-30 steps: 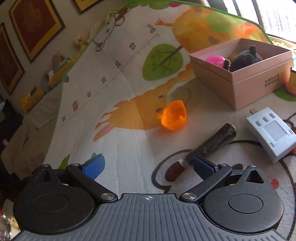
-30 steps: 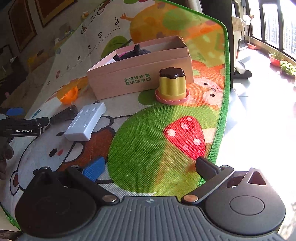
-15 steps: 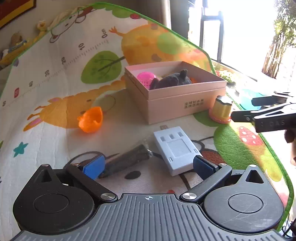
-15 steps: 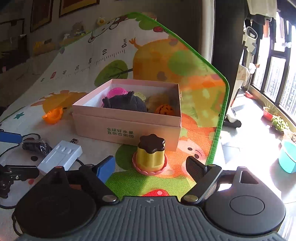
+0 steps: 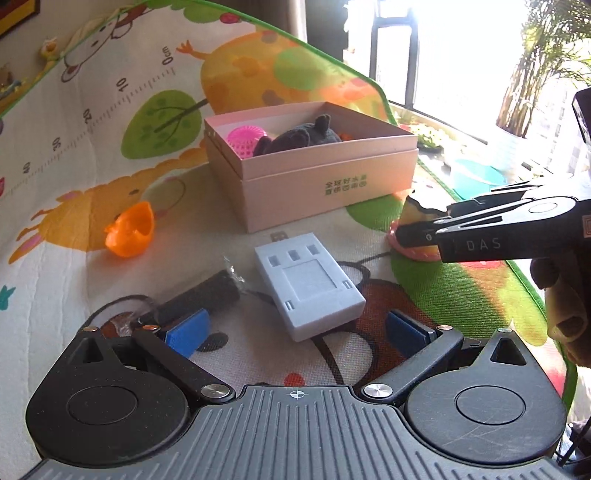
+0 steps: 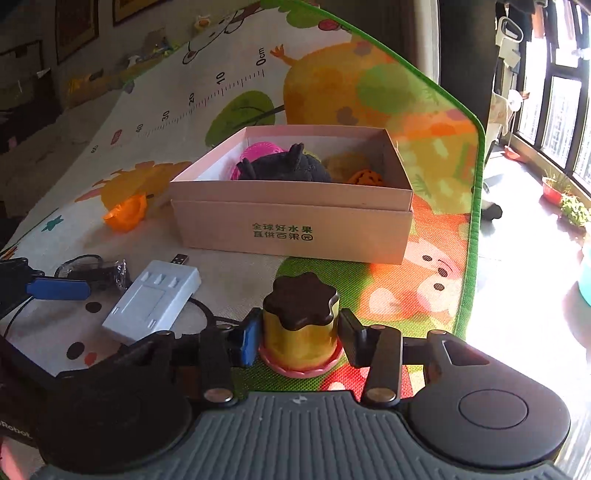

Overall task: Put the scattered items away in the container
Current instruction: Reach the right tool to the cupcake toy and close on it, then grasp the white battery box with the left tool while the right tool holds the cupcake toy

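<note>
Cartoon play mat (image 6: 436, 155), yellow pudding toy (image 6: 301, 332) – brown scalloped top, pink base – between right fingers (image 6: 246, 341), touching.

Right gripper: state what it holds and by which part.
The right gripper clasps the pudding toy by its yellow sides, under the brown cap. The toy sits on the mat.

Home living room, children's play mat (image 6: 229, 85), framed pictures (image 6: 75, 22) on wall, balcony plants (image 5: 532, 74)

Upright yellow pudding toy (image 6: 300, 332) before pink box (image 6: 295, 225)
</note>
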Demonstrator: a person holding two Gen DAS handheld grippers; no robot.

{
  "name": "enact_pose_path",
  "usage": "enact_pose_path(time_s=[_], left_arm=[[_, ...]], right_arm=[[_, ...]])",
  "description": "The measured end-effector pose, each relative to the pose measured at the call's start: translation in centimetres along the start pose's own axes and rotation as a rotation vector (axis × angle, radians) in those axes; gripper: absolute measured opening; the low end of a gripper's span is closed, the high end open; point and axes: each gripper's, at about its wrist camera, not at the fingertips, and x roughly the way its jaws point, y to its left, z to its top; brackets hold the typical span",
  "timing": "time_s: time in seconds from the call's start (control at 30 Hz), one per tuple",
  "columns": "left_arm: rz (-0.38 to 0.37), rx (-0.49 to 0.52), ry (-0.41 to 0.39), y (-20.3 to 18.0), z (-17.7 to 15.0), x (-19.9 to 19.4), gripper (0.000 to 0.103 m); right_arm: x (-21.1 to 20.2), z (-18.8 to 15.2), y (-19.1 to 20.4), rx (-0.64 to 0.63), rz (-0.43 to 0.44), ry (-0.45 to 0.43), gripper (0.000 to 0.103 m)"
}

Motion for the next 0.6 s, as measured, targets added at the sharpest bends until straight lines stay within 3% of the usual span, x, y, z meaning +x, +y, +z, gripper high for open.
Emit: enact_pose_path(time_s=[0.07, 0.13, 0.23, 0.3, 0.4, 0.5, 0.6], left_arm=[[0.052, 0.044, -0.004, -0.2, 0.1, 0.4, 0.103], [0.149, 0.089, -0.007, 0.4, 0.3, 0.9, 0.103], [0.261, 0.067, 0.003, 2.9, 0.3, 1.1, 0.103], [0.335, 0.041, 0.005, 4.6, 0.3, 0.9, 0.103], [0.446, 0.016, 0.004, 6.8, 0.2, 0.7, 0.103], [0.422, -0.054, -0.009, 8.1, 0.4, -0.4, 0.103], [0.252, -0.129, -0.047, 7.8, 0.9, -1.8, 0.103]], right_arm=[[-1.1, -1.0, 0.8, 0.002, 0.008, -0.009, 0.044], [-2.0, -1.9, 1.9, -0.025, -0.005, -0.017, 0.044], [-2.6, -2.7, 3.3, -0.067, 0.007, -0.02, 0.05], [-2.8, -3.0, 4.3, -0.085, 0.034, -0.02, 0.065], [-2.5, -3.2, 5.3, -0.106, 0.037, -0.025, 0.078], [-2.4, -3.8, 6.0, -0.124, 0.033, -0.034, 0.088], [-2.5, -4.3, 6.4, -0.145, 0.016, -0.038, 0.092]])
